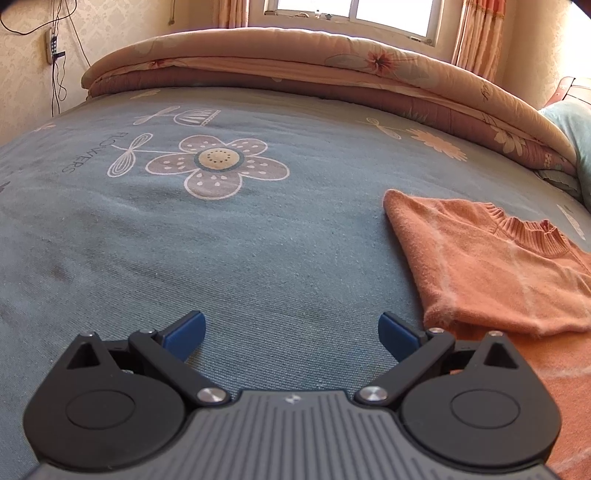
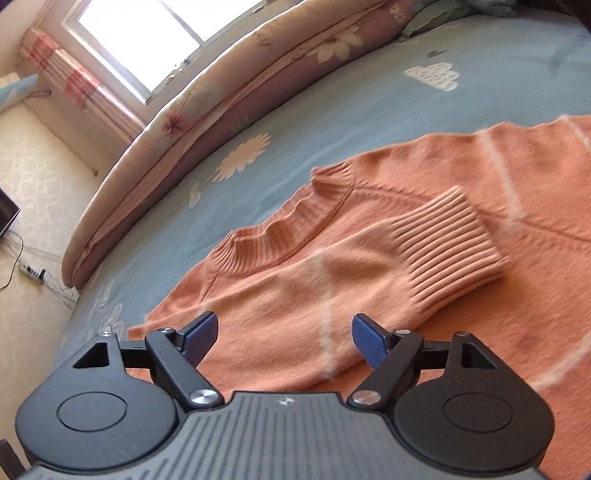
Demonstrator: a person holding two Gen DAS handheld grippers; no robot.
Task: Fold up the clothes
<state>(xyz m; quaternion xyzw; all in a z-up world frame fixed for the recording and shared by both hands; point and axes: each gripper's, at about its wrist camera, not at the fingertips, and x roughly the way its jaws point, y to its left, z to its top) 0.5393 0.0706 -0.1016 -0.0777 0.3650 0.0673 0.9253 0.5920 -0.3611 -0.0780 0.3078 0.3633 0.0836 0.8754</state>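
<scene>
1. Left gripper [image 1: 291, 334]: jaws spread wide and pinching nothing. Only the bare blue-grey bedsheet [image 1: 221, 258] with its flower print shows between the blue pads [image 1: 186, 334].
2. Orange sweater [image 1: 491, 266], left-wrist view: it lies flat on the sheet to the right of the left gripper, its folded edge just beside the right-hand finger. The ribbed collar [image 1: 532, 236] points toward the far side of the bed.
3. Rolled quilt [image 1: 295, 70]: it runs along the far edge of the bed under the window [image 1: 354, 14], well apart from the garment.
4. Right gripper [image 2: 284, 334]: jaws spread and empty. It hovers directly over the sweater's body; no cloth is pinched between its pads [image 2: 199, 336].
5. Sleeve [image 2: 388, 273], right-wrist view: it is folded across the chest, with its long axis running from beside the right gripper up and to the right, ending in the ribbed cuff [image 2: 447, 251]. The collar lies to the upper left of the cuff.
6. Governing relation: the sweater lies ahead of and beneath the right gripper, but only alongside the left. The right hand is judged the nearer for the next fold, with the left reaching rightward to the edge.
7. Containers: none is visible in either view.
</scene>
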